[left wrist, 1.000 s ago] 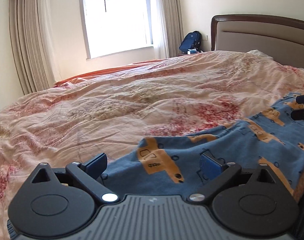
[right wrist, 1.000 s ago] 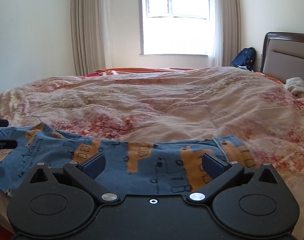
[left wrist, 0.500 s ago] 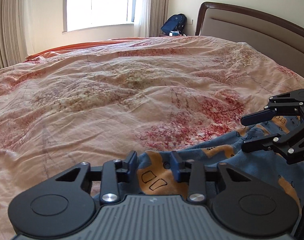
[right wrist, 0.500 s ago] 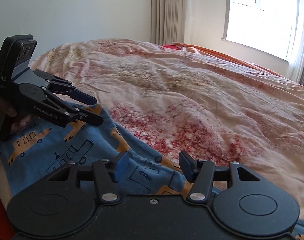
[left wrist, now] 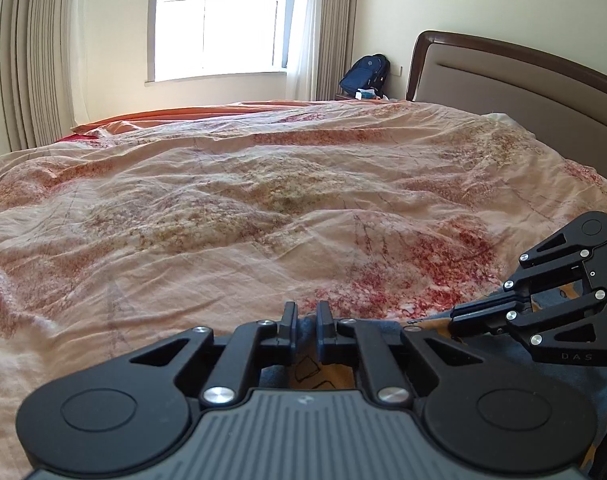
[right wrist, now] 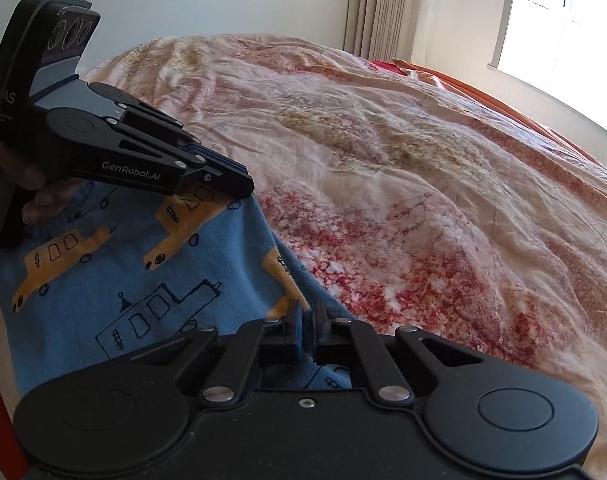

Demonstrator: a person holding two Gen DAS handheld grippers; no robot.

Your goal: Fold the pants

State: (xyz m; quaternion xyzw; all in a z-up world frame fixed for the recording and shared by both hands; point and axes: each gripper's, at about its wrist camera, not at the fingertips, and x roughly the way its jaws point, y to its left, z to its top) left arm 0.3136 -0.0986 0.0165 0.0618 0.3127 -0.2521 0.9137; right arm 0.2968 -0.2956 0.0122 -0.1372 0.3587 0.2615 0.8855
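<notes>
The blue pants point(right wrist: 135, 280) with their orange vehicle print are lying at the near edge of the bed point(left wrist: 223, 220), spread over the floral duvet; the left tool point(left wrist: 306, 314) is pinching the far hem of the fabric, its fingers drawn nearly together on the cloth; the right tool point(right wrist: 308, 316) is doing the same along that hem — both are gripping the pants, close beside each other; a hand point(right wrist: 27, 184) is wrapping the left tool's handle; beyond, a headboard point(left wrist: 523, 80) and a blue backpack point(left wrist: 365, 76) are standing by the window point(left wrist: 219, 16).
</notes>
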